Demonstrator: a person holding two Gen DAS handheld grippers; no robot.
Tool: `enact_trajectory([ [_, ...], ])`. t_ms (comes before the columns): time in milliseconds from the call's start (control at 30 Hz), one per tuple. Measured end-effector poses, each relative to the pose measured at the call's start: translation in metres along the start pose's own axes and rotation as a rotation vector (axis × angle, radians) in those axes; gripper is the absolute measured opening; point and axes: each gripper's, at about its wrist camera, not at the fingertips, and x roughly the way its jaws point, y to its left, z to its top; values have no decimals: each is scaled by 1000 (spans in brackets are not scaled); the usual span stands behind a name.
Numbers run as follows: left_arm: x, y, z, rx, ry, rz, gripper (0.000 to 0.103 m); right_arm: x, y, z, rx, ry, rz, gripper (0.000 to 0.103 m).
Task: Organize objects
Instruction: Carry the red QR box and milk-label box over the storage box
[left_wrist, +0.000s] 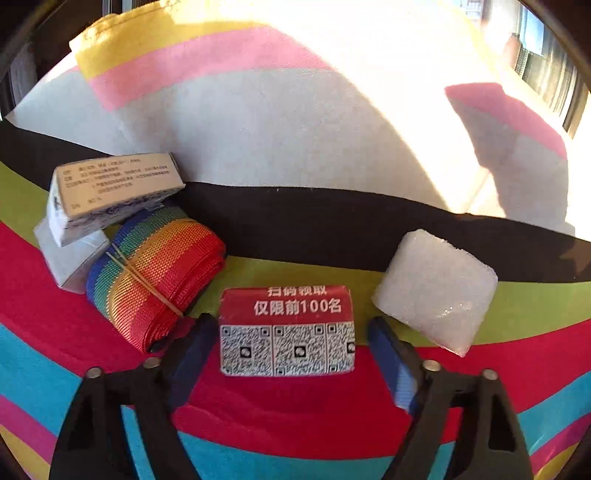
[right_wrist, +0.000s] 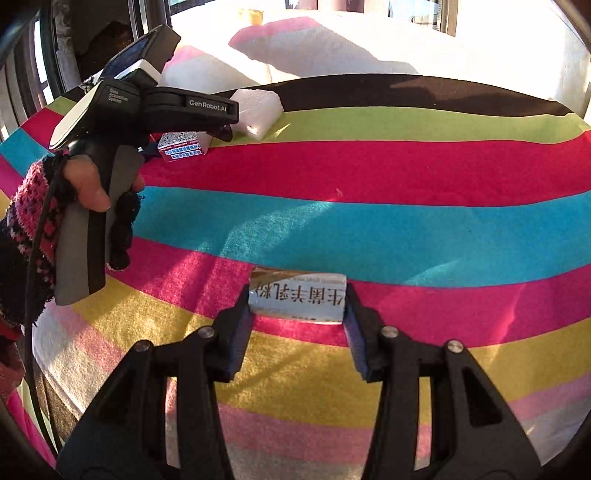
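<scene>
here, five things lie on the striped cloth (left_wrist: 332, 406): two boxes (left_wrist: 114, 192), one strap roll (left_wrist: 155, 273), one foam block (left_wrist: 436, 284), one qr card (left_wrist: 288, 332) between the left tongs (left_wrist: 286, 332), untouched. right tongs (right_wrist: 297, 306) clamp one sachet (right_wrist: 297, 301).

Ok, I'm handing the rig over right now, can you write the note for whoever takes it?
Left hand-held gripper: open, jaws either side of the red QR-code card, pads not on it.
Right hand-held gripper: shut on a small printed packet, low over the striped blanket.
Beside the card: rainbow strap roll and two white boxes clustered on one side, white foam block on the other.
Done: cluster seems started.
Left: probably grip the card, place the packet, gather the foam block.
</scene>
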Motion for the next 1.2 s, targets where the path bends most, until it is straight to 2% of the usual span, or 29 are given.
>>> enact_trajectory([
  [33,-7,1,-8,2,0,-30,59,-1,-1,-1,2,-1,2,51],
  [67,-17,5,-18,-16,-2,-86,59,-2,-3,-2,3,-1,3,51],
  [167,-47,16,-59,13,-12,-122,59,-3,-5,-3,4,-2,5,51],
  [300,-88,38,-118,69,-45,-88,59,-6,-7,-4,0,0,0,51],
  [367,-106,53,-138,42,-49,-85,59,-7,-6,-5,-7,2,-7,51],
  [467,-126,66,-155,18,-59,-49,59,-3,-6,-2,-9,3,-11,51],
  [633,-145,89,-166,-20,-56,-38,59,-3,-4,-1,-13,4,-16,50],
  [700,-162,103,-180,-15,-66,-26,59,-3,-3,0,-16,4,-20,50],
  [733,-155,111,-177,-6,-69,-16,59,-2,-2,0,-18,4,-22,50],
  [967,-175,122,-212,7,-51,0,59,-11,7,-7,-47,20,-17,50],
  [1067,-185,130,-231,9,-45,17,59,-30,17,-22,-16,13,38,50],
  [1200,-198,143,-254,-16,-31,9,59,-59,47,-43,-69,-10,101,50],
])
